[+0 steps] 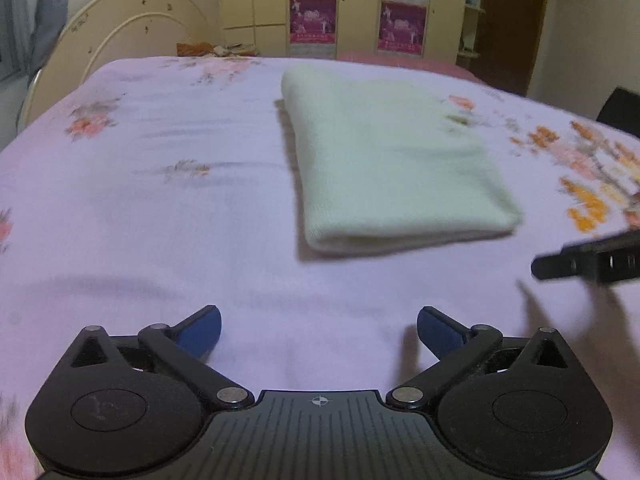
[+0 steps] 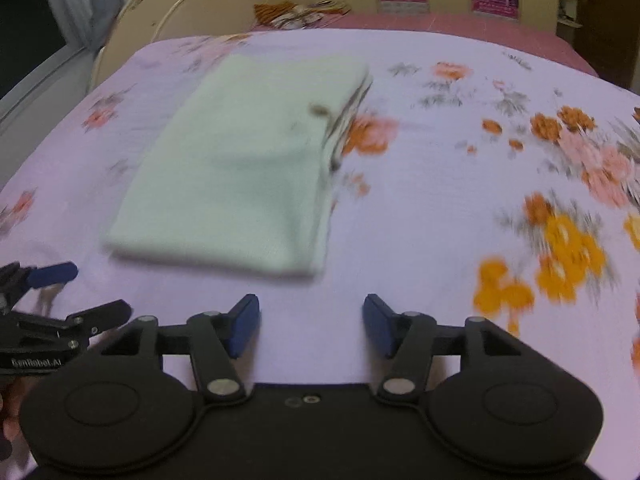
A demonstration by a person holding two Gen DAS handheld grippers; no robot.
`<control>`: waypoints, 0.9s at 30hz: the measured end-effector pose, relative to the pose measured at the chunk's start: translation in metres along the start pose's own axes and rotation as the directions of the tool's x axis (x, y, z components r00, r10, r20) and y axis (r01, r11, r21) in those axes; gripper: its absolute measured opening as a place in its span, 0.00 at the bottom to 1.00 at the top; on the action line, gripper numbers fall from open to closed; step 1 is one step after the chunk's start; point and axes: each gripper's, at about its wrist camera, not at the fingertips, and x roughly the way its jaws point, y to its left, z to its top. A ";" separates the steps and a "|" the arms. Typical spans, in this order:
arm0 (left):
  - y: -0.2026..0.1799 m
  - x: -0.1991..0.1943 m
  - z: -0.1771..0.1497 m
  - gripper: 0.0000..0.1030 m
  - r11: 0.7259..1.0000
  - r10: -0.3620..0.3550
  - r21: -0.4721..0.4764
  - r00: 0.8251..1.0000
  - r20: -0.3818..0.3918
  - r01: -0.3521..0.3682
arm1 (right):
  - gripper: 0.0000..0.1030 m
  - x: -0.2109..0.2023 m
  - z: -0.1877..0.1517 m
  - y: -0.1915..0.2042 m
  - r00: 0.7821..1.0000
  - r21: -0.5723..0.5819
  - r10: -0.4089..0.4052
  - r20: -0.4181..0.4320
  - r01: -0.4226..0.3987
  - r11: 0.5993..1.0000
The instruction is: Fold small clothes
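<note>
Both views motion-blurred, esp. the floral print at the R side of the bedsheet (image 2: 420, 208), so fine detail is poor. From my L wrist cam only a dark finger of the right gripper (image 1: 588, 258) pokes in at the R edge, rest cut off. From R wrist cam the left gripper (image 2: 60, 294) shows at the lower L corner, partly out of frame. Small dark speck on the cloth top, can't tell if it's a button, tag or stain. Striped layers peek out along the cloth's R edge in R view, too smeared to read.

Folded garment (image 1: 394, 160) pale mint green, soft knit look, neat rectangle, several layers thick at the near fold. Lies flat on the lilac sheet, mid-bed, ahead of both tools and apart from them.

Left gripper (image 1: 318, 330): blue pads spread wide, nothing between. Right gripper (image 2: 310, 326): pads also apart, narrower gap, holding nothing. Cream headboard (image 1: 120, 28) behind at L
</note>
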 end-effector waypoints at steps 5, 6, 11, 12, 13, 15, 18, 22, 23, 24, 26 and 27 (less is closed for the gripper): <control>-0.004 -0.053 -0.016 1.00 0.999 -0.025 -0.035 0.999 0.027 0.026 | 0.72 -0.049 -0.045 0.011 1.000 0.079 0.013 0.028 -0.015 0.997; -0.002 -0.061 -0.016 1.00 0.999 -0.027 -0.039 0.999 0.039 0.028 | 0.74 -0.059 -0.051 0.015 0.999 0.085 0.002 0.035 -0.005 0.996; -0.006 -0.123 -0.014 1.00 0.999 -0.044 -0.015 0.989 0.144 0.047 | 0.76 -0.112 -0.066 0.038 0.994 0.058 -0.049 0.100 0.043 0.997; -0.007 -0.134 -0.013 1.00 0.998 -0.056 -0.010 0.985 0.163 0.059 | 0.77 -0.123 -0.067 0.044 0.990 0.046 -0.057 0.129 0.051 0.998; -0.008 -0.147 -0.012 1.00 0.998 -0.061 -0.006 0.981 0.184 0.063 | 0.77 -0.137 -0.069 0.051 0.983 0.029 -0.071 0.167 0.067 0.997; -0.011 -0.168 -0.011 1.00 0.998 -0.060 0.000 0.972 0.227 0.062 | 0.77 -0.161 -0.072 0.067 0.967 -0.009 -0.099 0.236 0.104 0.994; -0.014 -0.187 -0.013 1.00 0.998 -0.055 -0.010 0.968 0.244 0.059 | 0.78 -0.187 -0.080 0.077 0.945 -0.029 -0.101 0.312 0.116 0.993; -0.015 -0.206 -0.017 1.00 0.997 -0.069 -0.012 0.959 0.275 0.075 | 0.78 -0.207 -0.085 0.084 0.925 -0.026 -0.108 0.365 0.126 0.992; -0.015 -0.210 -0.017 1.00 0.997 -0.068 -0.005 0.956 0.287 0.072 | 0.78 -0.209 -0.086 0.086 0.923 -0.023 -0.108 0.369 0.126 0.992; -0.017 -0.213 -0.018 1.00 0.998 -0.064 -0.001 0.954 0.294 0.068 | 0.78 -0.211 -0.086 0.087 0.921 -0.018 -0.110 0.373 0.125 0.992; -0.017 -0.218 -0.019 1.00 0.998 -0.064 0.003 0.951 0.301 0.067 | 0.78 -0.215 -0.088 0.090 0.916 -0.013 -0.113 0.384 0.128 0.992; -0.017 -0.220 -0.019 1.00 0.998 -0.066 0.002 0.951 0.301 0.069 | 0.78 -0.216 -0.089 0.090 0.914 -0.008 -0.112 0.389 0.124 0.992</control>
